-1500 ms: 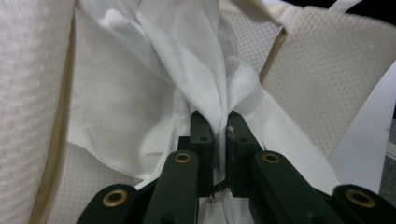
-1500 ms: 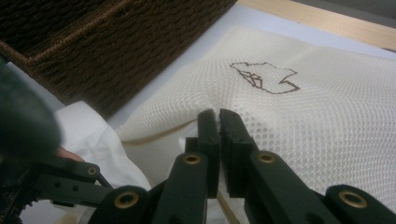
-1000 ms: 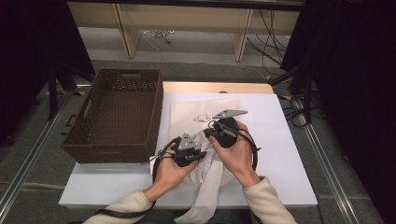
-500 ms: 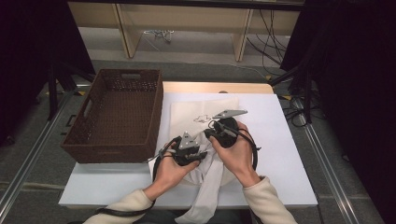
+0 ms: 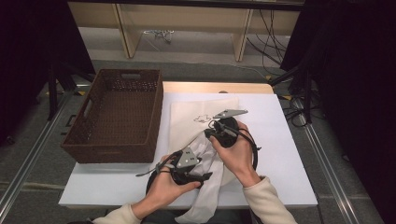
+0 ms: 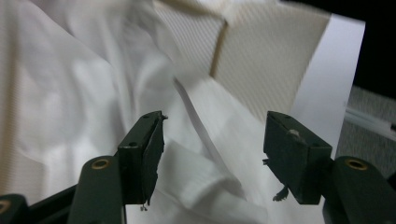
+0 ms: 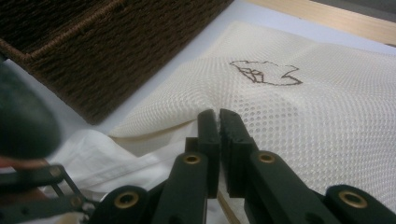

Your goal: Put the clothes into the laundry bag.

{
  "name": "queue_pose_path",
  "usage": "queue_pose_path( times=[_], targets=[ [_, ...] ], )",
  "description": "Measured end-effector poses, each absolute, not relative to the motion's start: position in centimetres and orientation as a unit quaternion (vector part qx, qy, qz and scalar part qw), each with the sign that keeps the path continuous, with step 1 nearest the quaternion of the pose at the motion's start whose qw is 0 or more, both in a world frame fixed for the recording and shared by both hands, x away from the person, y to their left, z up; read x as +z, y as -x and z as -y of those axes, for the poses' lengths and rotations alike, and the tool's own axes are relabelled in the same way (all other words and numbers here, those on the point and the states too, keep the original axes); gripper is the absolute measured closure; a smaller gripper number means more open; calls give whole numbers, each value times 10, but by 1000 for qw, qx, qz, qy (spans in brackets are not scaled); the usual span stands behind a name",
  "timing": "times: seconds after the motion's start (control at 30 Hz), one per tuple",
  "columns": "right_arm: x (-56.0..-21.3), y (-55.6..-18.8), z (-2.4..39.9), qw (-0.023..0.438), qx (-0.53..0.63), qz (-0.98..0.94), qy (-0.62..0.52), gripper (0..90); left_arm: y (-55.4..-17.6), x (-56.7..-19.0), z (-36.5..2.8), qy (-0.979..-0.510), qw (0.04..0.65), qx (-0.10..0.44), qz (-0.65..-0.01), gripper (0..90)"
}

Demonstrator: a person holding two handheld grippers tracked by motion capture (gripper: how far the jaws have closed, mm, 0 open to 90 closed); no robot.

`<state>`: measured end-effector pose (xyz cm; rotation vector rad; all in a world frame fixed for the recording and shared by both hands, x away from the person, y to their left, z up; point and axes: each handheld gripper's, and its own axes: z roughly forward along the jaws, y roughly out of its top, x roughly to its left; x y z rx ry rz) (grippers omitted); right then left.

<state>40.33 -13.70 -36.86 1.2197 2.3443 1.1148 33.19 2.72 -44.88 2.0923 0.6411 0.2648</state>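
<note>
Left hand-held gripper [image 6: 212, 140] just opened over white cloth [image 6: 84, 93], right hand-held gripper [image 7: 219, 123] pinching mesh bag [image 7: 289, 116] edge, high view adds basket [image 5: 114, 116].

Basket [image 5: 114, 116] left of mesh bag [image 5: 196, 119]

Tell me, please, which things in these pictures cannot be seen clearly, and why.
- White garment: its lower end is cut off by the bottom edge of the high view.
- Mesh bag: whether the right gripper pinches its edge is hidden by the shut jaws.
- Print on the bag: too small to read in the high view.
- Left gripper: cloth behind it is blurred.
</note>
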Motion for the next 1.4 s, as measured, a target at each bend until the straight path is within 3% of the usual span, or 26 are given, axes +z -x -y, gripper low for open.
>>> queue_pose_path(
  times=[0.27,0.83,1.4],
  targets=[
    [-369,-404,138,139,386,-812,-416,886,-329,-475,-15,-878,403,109,-235,451],
    [-369,-403,137,135,382,-813,-419,886,-330,-488,-3,-889,381,113,-227,753],
    [-368,-403,139,133,380,-809,-428,886,-332,-491,-5,-883,391,104,-237,821]
  ],
)
